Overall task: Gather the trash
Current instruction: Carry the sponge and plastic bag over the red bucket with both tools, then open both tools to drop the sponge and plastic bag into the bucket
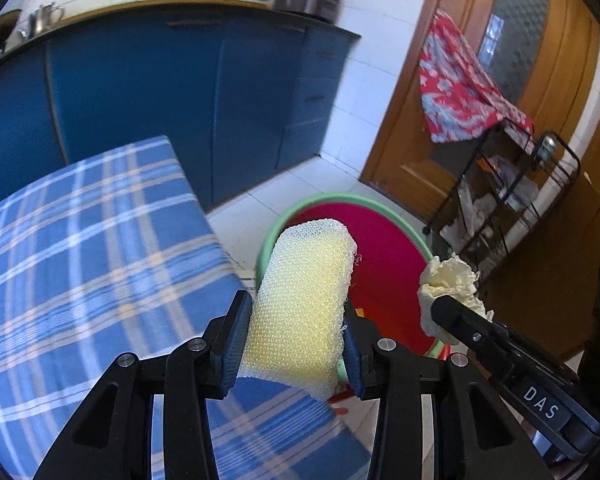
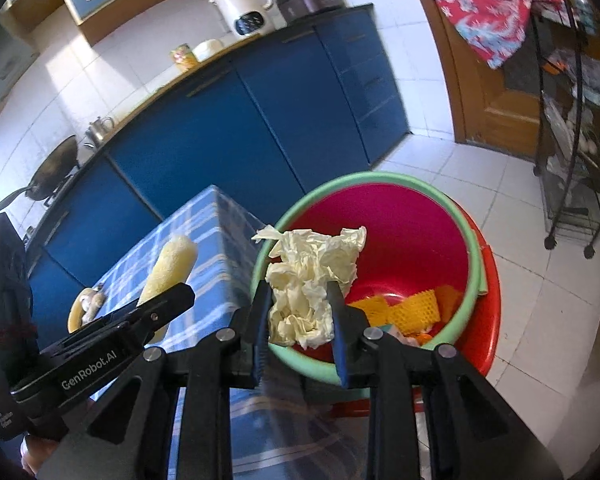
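While gripped, foam net sleeve upright, tip toward bin.

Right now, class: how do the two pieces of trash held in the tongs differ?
The foam net sleeve is a long, meshed roll; the crumpled paper is a shapeless, creased wad. The sleeve hangs by the bin's edge, the paper over its rim. Both are pale yellow and gripped.

"DAS" is printed in white letters on the black body of the right gripper, seen at the near right of the left wrist view. "GenRobot.AI" is printed in white on the black body of the left gripper, seen at the near left of the right wrist view. Smaller print below it cannot be read.
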`<state>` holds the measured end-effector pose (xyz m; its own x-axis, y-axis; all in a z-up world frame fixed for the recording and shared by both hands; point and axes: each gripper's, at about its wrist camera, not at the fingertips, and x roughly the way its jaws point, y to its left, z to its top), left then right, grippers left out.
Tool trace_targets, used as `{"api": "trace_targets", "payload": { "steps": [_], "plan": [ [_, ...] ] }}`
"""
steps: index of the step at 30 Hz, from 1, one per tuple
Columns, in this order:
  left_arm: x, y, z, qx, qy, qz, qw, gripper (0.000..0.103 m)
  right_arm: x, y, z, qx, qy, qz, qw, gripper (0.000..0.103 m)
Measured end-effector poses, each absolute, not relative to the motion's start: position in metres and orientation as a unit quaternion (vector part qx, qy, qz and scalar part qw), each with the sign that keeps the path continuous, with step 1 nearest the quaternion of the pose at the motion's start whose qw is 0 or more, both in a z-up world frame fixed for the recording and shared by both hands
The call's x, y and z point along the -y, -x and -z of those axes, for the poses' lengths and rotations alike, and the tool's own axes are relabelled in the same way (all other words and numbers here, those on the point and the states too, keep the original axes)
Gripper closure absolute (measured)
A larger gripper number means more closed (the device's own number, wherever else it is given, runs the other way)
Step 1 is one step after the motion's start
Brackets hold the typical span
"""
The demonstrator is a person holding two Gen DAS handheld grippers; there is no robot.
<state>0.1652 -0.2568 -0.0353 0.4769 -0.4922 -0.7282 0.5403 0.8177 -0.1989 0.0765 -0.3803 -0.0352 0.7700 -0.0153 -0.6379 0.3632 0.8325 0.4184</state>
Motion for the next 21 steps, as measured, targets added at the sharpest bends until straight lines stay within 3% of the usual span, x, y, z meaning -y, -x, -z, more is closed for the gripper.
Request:
{"api": "trace_targets", "payload": {
  "steps": [9, 12, 15, 21],
  "plan": [
    [0.292, -0.175, 0.058, -0.431, -0.051, 0.314, 0.844, 0.058, 0.411, -0.083, 0.069, -0.345, -0.294, 0.131, 0.882, 0.069],
    [0.298, -0.175, 0.06, -0.432, -0.056, 0.321, 0.841, 0.055, 0.417, -0.085, 0.074, -0.347, -0.299, 0.136, 0.878, 0.068],
    [0.301, -0.176, 0.059, -0.429, -0.058, 0.322, 0.842, 0.045, 0.421, -0.085, 0.077, -0.346, -0.304, 0.141, 0.877, 0.065],
    [0.297, -0.179, 0.058, -0.43, -0.05, 0.314, 0.845, 0.045, 0.421, -0.085, 0.077, -0.342, -0.304, 0.144, 0.877, 0.058]
  ]
}}
